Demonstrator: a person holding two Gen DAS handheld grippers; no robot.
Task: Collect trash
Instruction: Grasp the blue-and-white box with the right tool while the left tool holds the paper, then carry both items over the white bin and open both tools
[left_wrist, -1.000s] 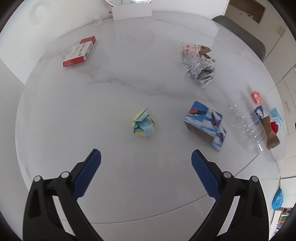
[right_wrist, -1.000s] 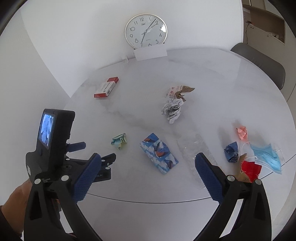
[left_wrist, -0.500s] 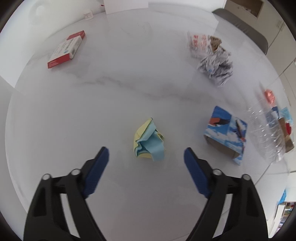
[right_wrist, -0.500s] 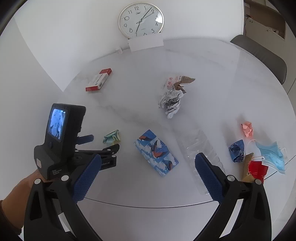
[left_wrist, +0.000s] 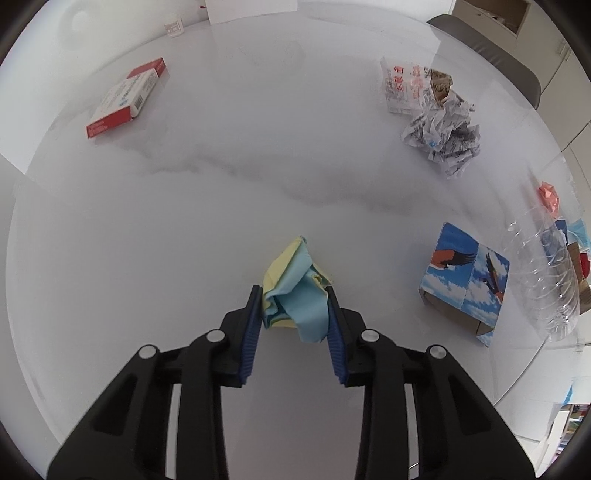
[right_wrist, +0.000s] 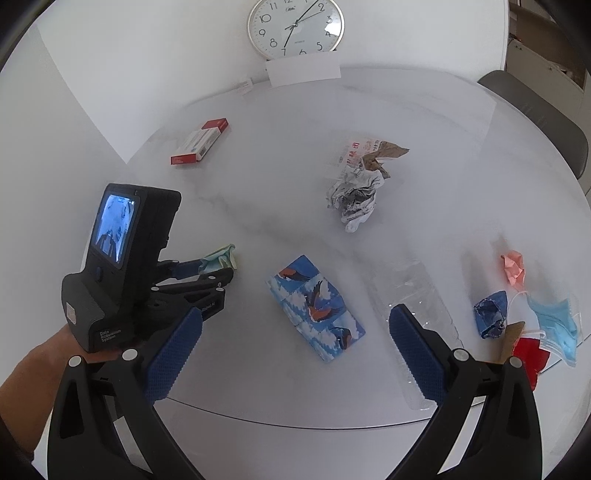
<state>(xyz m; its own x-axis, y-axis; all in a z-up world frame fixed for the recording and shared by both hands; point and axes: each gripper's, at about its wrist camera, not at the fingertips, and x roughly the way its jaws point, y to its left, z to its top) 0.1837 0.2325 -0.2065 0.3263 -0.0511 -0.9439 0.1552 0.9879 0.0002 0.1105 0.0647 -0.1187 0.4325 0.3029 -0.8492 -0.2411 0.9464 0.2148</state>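
A crumpled yellow and light-blue paper wad (left_wrist: 291, 266) lies on the white marble table (left_wrist: 184, 206). My left gripper (left_wrist: 291, 295) is closing its jaws on it, and both blue pads touch the wad's sides. The right wrist view shows the same grip, the left gripper (right_wrist: 218, 271) around the wad (right_wrist: 221, 258), held by a person's hand. My right gripper (right_wrist: 295, 317) hangs open above the table's near edge with nothing held. Below it lie a flattened blue bird-print box (right_wrist: 314, 306) and a clear plastic bottle (right_wrist: 413, 295).
Crumpled newspaper with wrappers (right_wrist: 354, 199) lies mid-table and a red-and-white carton (right_wrist: 199, 142) at the far left. A pink wad (right_wrist: 513, 266), dark blue wad (right_wrist: 491, 319), red piece (right_wrist: 530, 356) and blue face masks (right_wrist: 554, 321) sit at the right edge. A grey chair (right_wrist: 535, 110) stands behind.
My left gripper came down and forward over the paper wad and its jaws went from wide open to closed against it. The right gripper sank slightly toward the table, still open.
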